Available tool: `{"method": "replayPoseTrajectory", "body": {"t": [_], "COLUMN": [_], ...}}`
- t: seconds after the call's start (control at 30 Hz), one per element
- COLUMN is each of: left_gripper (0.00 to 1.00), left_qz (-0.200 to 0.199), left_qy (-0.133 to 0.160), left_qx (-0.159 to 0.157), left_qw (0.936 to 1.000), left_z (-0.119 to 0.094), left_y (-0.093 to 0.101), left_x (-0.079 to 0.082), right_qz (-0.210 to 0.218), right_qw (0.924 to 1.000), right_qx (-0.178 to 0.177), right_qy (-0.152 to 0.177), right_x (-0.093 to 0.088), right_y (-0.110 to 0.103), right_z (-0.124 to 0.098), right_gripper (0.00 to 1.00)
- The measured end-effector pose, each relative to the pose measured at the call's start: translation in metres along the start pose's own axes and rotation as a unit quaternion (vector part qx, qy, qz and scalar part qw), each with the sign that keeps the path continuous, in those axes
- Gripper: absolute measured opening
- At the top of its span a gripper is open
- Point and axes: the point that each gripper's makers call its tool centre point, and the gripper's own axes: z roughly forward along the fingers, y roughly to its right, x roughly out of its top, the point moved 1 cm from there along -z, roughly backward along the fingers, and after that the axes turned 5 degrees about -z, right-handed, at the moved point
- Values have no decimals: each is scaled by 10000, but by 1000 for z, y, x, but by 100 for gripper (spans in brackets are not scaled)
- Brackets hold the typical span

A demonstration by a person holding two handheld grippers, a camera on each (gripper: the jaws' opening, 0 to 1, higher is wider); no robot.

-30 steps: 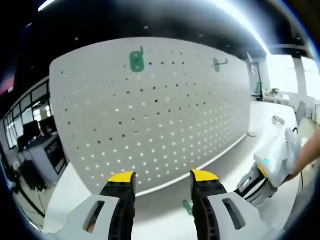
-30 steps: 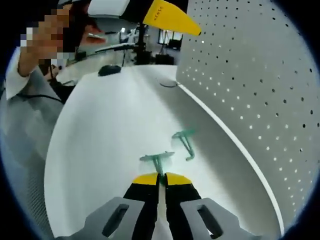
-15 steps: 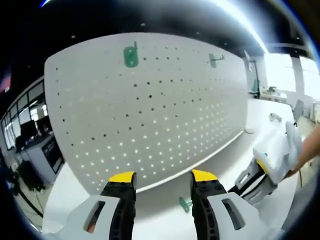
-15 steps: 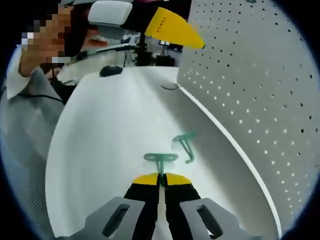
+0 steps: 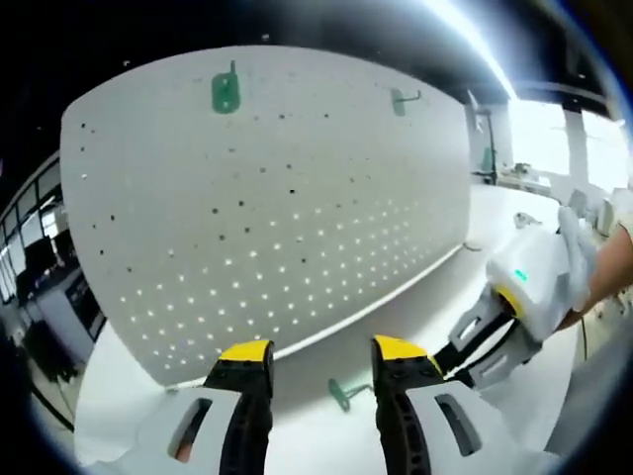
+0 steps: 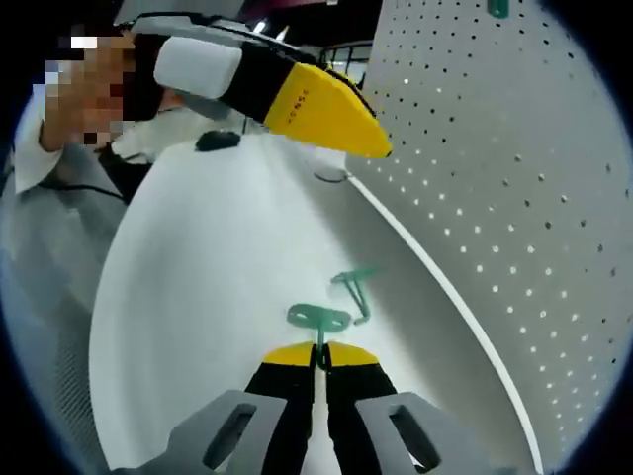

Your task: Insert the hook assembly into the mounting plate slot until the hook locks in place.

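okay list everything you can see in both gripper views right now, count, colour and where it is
pegboard: one, white, upright along the back of the table
table: one, white, in front of the pegboard
held hook: one, green, clamped between the right gripper's jaws above the table
loose hook: one, green, lying on the table near the pegboard's foot
mounted plate: one, green, high on the pegboard
mounted hook: one, green, high on the pegboard, to the right of the plate in the left gripper view
left gripper: one, black jaws with yellow tips, standing apart, nothing between them
right gripper: one, black jaws with yellow tips, closed on the held hook
person: one, grey sleeve, at the table's far side
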Motion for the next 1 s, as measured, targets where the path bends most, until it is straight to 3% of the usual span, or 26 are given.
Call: {"method": "replayPoseTrajectory", "body": {"t": [0.17,0.57,1.0], "left_gripper": [35,31,30], "left_qz": [-13,1,26], "left_qy": [-247,-573,-639], "left_qx": [-284,-587,-645], "left_qw": [9993,9966,9959], "left_z": [5,9,9], "left_y": [12,26,28], "left_x": [-12,-28,-31], "right_qz": [-46,-99,290], "right_qw": [10000,9997,9994], "right_qx": [-42,-218,-171], "right_qy": [-10,62,-101], "right_x": [-1,4,-13], "right_y": [2,12,9], "right_z": [-2,-12,-3], "right_gripper": [1,0,3]}}
